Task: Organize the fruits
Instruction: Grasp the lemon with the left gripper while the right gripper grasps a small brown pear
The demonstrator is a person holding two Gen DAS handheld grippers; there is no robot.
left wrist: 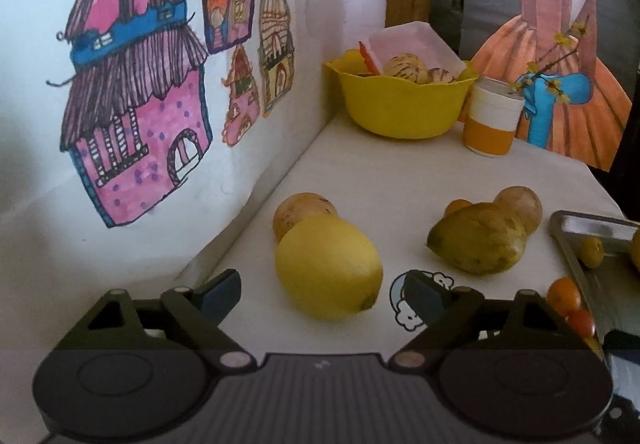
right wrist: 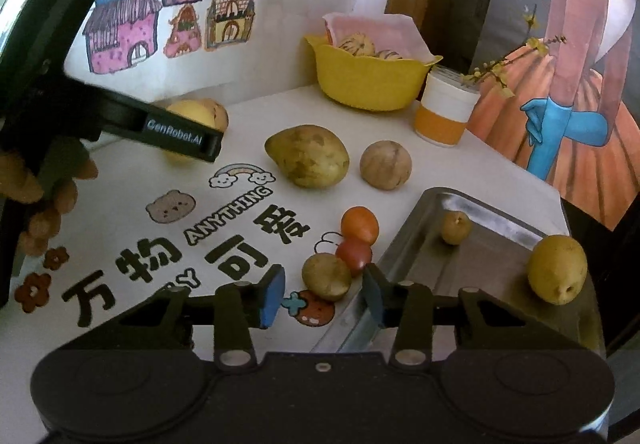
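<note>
In the left wrist view my left gripper (left wrist: 324, 294) is open, one finger on each side of a large yellow lemon (left wrist: 328, 264) on the white mat. A brown round fruit (left wrist: 300, 212) sits right behind the lemon. My right gripper (right wrist: 323, 296) is open too, low over the mat, with a small yellowish-brown fruit (right wrist: 326, 276) just ahead between its fingertips and not gripped. Beyond it lie a red tomato (right wrist: 354, 254) and an orange tomato (right wrist: 360, 224). A metal tray (right wrist: 480, 264) at the right holds a small fruit (right wrist: 456, 227) and a yellow fruit (right wrist: 556, 268).
A green-yellow mango (right wrist: 308, 156) and a round brown fruit (right wrist: 385, 164) lie mid-table. A yellow bowl (right wrist: 368, 84) of striped fruits and an orange-and-white cup (right wrist: 444, 112) stand at the back. A wall with drawings borders the left. A hand (right wrist: 48, 204) holds the left gripper.
</note>
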